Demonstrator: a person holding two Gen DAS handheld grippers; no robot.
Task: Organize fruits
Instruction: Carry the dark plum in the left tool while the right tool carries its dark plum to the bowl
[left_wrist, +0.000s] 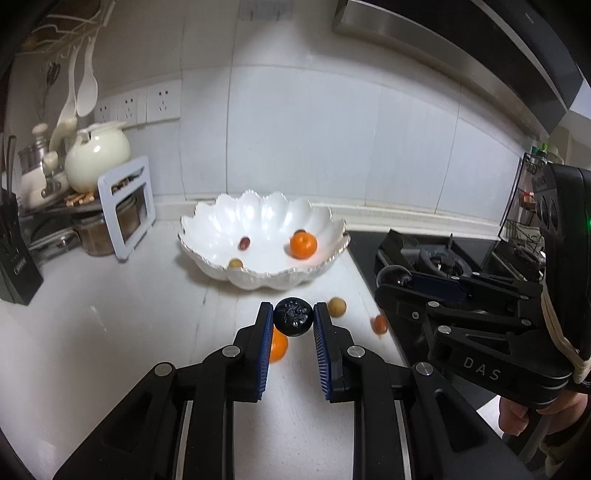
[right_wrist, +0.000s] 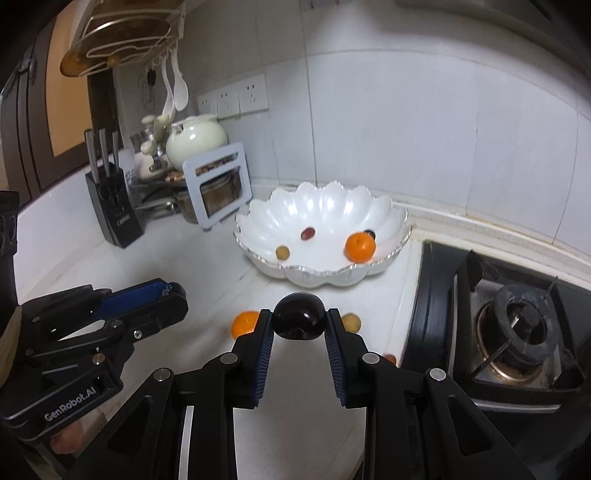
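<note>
My left gripper (left_wrist: 293, 317) is shut on a dark blueberry-like fruit (left_wrist: 293, 316) above the counter, short of the white scalloped bowl (left_wrist: 207, 236). My right gripper (right_wrist: 299, 320) is shut on a dark plum (right_wrist: 299, 319); it also shows in the left wrist view (left_wrist: 393, 276). The bowl (right_wrist: 399, 218) holds an orange (right_wrist: 359, 246), a red grape (right_wrist: 307, 233), a tan fruit (right_wrist: 282, 252) and a dark fruit behind the orange. On the counter lie an orange (right_wrist: 244, 323), a tan fruit (right_wrist: 351, 322) and a small red fruit (left_wrist: 379, 324).
A gas stove (right_wrist: 517, 325) sits to the right of the counter. A knife block (right_wrist: 112, 206), a grey rack (right_wrist: 218, 188) with jars and a cream pot (right_wrist: 195, 140) stand at the back left. The tiled wall with sockets is behind.
</note>
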